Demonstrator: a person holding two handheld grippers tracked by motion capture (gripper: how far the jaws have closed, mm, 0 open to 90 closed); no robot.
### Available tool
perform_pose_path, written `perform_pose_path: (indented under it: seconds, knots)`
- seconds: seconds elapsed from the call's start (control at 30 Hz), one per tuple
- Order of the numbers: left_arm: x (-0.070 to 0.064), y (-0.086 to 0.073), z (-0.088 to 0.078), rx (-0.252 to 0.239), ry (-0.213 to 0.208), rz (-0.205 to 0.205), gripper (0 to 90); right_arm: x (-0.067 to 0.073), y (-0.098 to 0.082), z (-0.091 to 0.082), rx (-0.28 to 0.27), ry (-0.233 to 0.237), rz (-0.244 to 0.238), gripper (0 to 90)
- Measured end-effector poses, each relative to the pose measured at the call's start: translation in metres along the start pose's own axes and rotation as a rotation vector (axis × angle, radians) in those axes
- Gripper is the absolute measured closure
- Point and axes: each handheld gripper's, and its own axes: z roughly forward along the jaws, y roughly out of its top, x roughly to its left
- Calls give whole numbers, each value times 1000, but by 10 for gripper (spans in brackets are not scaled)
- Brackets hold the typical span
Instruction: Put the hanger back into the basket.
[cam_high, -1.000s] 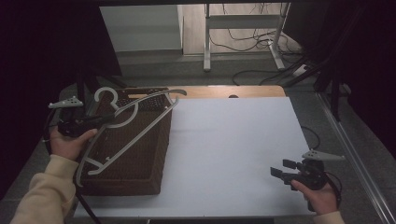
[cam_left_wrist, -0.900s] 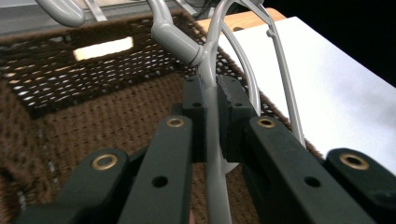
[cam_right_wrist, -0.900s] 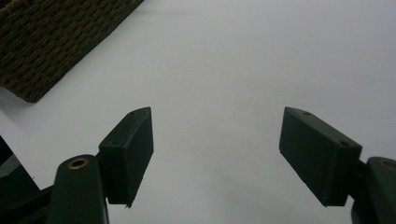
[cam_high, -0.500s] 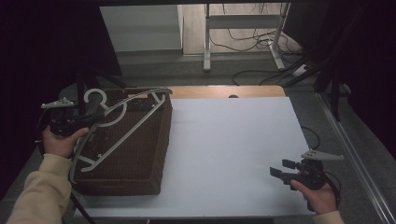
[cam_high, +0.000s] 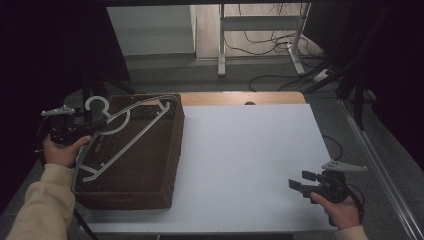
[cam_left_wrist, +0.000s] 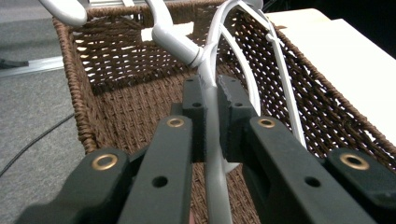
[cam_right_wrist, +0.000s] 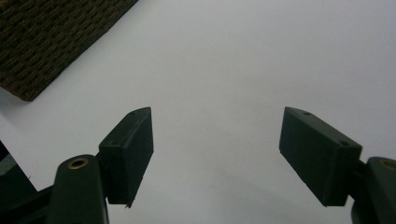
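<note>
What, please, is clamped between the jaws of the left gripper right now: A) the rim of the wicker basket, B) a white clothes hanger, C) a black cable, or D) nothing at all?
B: the left gripper has its jaws shut on the white hanger just below its hook, above the wicker basket.

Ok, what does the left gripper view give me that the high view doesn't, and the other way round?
Left gripper view alone: the left claw shut on the white hanger, pads pressed on its bar just below the hook's neck, and the weave inside the wicker basket. High view alone: the white table, the right claw open above it at the near right, and both hands. Both share the hanger over the basket and a strip of table.
</note>
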Motion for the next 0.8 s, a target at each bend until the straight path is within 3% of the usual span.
perform_pose_path:
  seconds: [0.17, 0.2, 0.23, 0.27, 0.37, 0.43, 0.6, 0.8]
  knots:
    - [4, -3, 3, 14, 24, 6, 827, 0, 0, 0, 3, 0, 2, 255]
    - [6, -4, 9, 52, -6, 10, 821, 0, 0, 1, 3, 3, 1, 255]
    - [6, -4, 9, 52, -6, 10, 774, 0, 0, 1, 3, 3, 1, 255]
    - [4, -7, 14, 89, -37, 38, 684, 0, 0, 1, 5, 2, -1, 254]
    - [-2, -7, 18, 113, -72, 48, 593, 0, 0, 1, 7, 2, -1, 254]
    - [-5, -7, 20, 122, -56, 60, 508, 0, 0, 1, 8, 2, 0, 254]
    - [-7, -5, 17, 118, -52, 57, 401, 1, 0, 1, 7, 2, -3, 254]
    - [-9, -6, 5, 132, -41, 63, 370, 0, 0, 1, 8, 1, -3, 254]
